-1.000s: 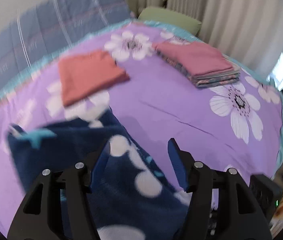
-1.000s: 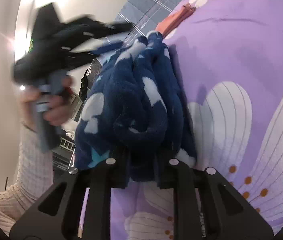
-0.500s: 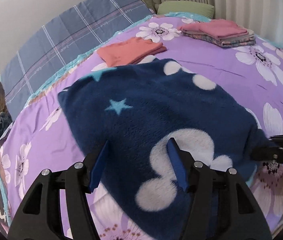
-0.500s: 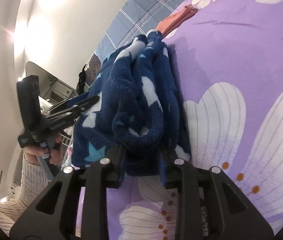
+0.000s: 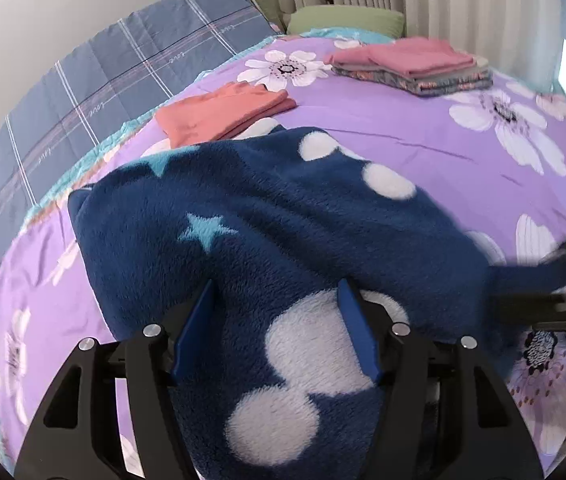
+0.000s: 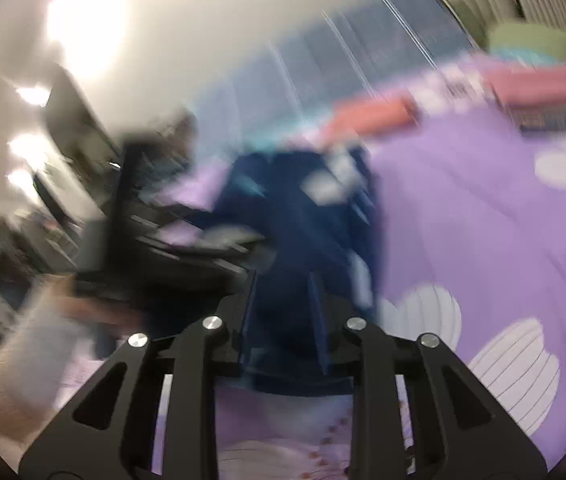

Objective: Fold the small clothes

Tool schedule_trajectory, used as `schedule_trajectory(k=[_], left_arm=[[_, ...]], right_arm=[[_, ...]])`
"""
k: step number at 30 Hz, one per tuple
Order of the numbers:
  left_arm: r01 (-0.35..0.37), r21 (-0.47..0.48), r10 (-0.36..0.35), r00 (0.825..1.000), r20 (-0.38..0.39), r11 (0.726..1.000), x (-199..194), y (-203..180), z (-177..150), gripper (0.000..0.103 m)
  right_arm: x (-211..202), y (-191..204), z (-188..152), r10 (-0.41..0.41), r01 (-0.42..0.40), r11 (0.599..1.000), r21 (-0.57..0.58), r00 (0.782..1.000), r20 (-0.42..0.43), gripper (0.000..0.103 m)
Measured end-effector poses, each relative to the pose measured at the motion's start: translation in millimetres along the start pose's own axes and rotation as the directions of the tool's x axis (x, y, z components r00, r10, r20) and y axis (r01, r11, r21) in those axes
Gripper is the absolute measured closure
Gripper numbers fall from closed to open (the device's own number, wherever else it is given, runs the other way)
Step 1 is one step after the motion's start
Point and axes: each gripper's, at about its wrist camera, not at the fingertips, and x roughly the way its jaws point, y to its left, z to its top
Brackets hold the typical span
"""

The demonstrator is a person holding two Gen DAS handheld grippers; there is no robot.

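Note:
A navy fleece garment point(image 5: 267, 224) with white dots and teal stars lies spread on the purple flowered bedsheet point(image 5: 403, 136). My left gripper point(image 5: 275, 328) is open, its blue pads on either side of the fleece near its front edge. In the blurred right wrist view the same garment point(image 6: 303, 216) hangs bunched between the fingers of my right gripper point(image 6: 283, 312), which is shut on its edge. The right gripper also shows at the right edge of the left wrist view point(image 5: 555, 276).
A folded coral garment point(image 5: 223, 114) lies beyond the fleece. A stack of folded clothes with a pink top point(image 5: 415, 64) sits further back. A blue plaid quilt point(image 5: 103, 84) and green pillow point(image 5: 343, 20) line the far side. Curtains hang behind.
The fleece has been pulled out flat across the bed. My left gripper dropped low over its near edge. My right gripper swung fast, turning its view toward the bed's head.

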Motion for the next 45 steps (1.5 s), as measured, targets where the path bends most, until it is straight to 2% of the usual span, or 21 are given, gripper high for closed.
schedule_trajectory(k=[1, 2, 4, 6, 7, 9, 13, 18, 21, 24, 26, 29, 31, 34, 39, 40, 42, 45], left_arm=[[0.007, -0.003, -0.007, 1.000, 0.009, 1.000, -1.2, -0.1, -0.8, 0.038], [-0.002, 0.000, 0.002, 0.999, 0.037, 1.000, -5.3, -1.8, -3.2, 0.038], [-0.038, -0.001, 0.038, 0.996, 0.085, 0.999, -20.5, -6.3, -7.0, 0.038], [-0.034, -0.020, 0.037, 0.988, 0.153, 0.999, -48.3, -5.0, -13.1, 0.037], [-0.029, -0.032, 0.035, 0.979, 0.200, 0.999, -68.3, -2.8, -21.1, 0.033], [-0.058, -0.062, 0.071, 0.969, 0.238, 0.996, -94.0, 1.5, -38.7, 0.027], [-0.065, -0.098, 0.084, 0.975, 0.207, 0.993, -116.0, -3.1, -80.7, 0.025], [-0.052, -0.039, 0.057, 0.986, 0.159, 0.998, -116.8, -32.3, -128.9, 0.022], [-0.075, -0.063, 0.081, 0.992, 0.100, 0.995, -90.3, -39.9, -129.5, 0.022], [-0.086, -0.110, 0.099, 0.989, 0.111, 0.990, -70.4, -40.8, -121.5, 0.022], [-0.166, -0.143, 0.182, 0.977, 0.109, 0.976, -58.1, -40.4, -113.3, 0.022], [-0.307, -0.234, 0.336, 0.937, 0.097, 0.923, -53.9, -28.7, -110.8, 0.022], [-0.339, -0.275, 0.372, 0.925, 0.075, 0.900, -57.3, -16.0, -125.7, 0.022], [-0.348, -0.270, 0.370, 0.929, 0.033, 0.898, -50.7, -8.0, -149.6, 0.021], [-0.402, -0.203, 0.419, 0.907, 0.043, 0.893, -53.9, -21.1, -144.1, 0.022], [-0.396, -0.199, 0.412, 0.910, 0.043, 0.896, -54.9, -22.2, -143.8, 0.022], [-0.349, -0.201, 0.366, 0.929, 0.053, 0.915, -63.0, -20.5, -145.6, 0.022], [-0.231, -0.187, 0.246, 0.967, 0.061, 0.955, -81.9, -17.2, -148.6, 0.028]], right_arm=[[14.8, -4.9, -2.7, -0.034, 0.035, 0.999, 0.014, 0.998, -0.052, 0.092], [31.1, -13.1, -6.6, -0.033, 0.036, 0.999, 0.036, 0.996, -0.088, 0.093], [36.1, -17.8, -6.7, -0.023, 0.027, 0.999, 0.045, 0.995, -0.093, 0.093], [32.0, -18.6, -5.4, -0.025, 0.033, 0.997, 0.072, 0.994, -0.107, 0.094], [32.8, -19.7, -6.2, -0.030, 0.037, 0.997, 0.064, 0.994, -0.109, 0.094], [31.1, -18.5, -7.0, -0.036, 0.040, 0.999, 0.034, 0.993, -0.110, 0.094], [34.3, -19.2, -4.4, -0.023, 0.029, 0.998, 0.051, 0.993, -0.115, 0.094], [34.0, -13.7, -4.9, -0.045, 0.048, 0.998, 0.027, 0.993, -0.109, 0.093], [34.4, -10.8, -4.8, -0.059, 0.061, 0.998, 0.022, 0.992, -0.111, 0.093], [33.8, -8.5, -5.4, -0.068, 0.070, 0.997, 0.017, 0.992, -0.110, 0.093], [33.3, -7.4, -6.6, -0.075, 0.076, 0.997, 0.008, 0.992, -0.106, 0.093], [32.8, -3.4, -9.0, -0.100, 0.099, 0.995, -0.016, 0.991, -0.091, 0.093], [32.3, 3.2, -12.0, -0.145, 0.142, 0.989, -0.039, 0.987, -0.073, 0.093], [36.4, 13.5, -15.7, -0.182, 0.175, 0.980, -0.100, 0.981, -0.063, 0.094], [40.5, 11.6, -13.6, -0.187, 0.179, 0.979, -0.097, 0.980, -0.075, 0.094], [40.0, 10.5, -13.7, -0.182, 0.175, 0.980, -0.097, 0.980, -0.076, 0.094], [38.8, 9.8, -14.6, -0.179, 0.171, 0.980, -0.103, 0.981, -0.075, 0.094], [38.2, 10.1, -15.2, -0.186, 0.178, 0.979, -0.102, 0.980, -0.071, 0.094]])
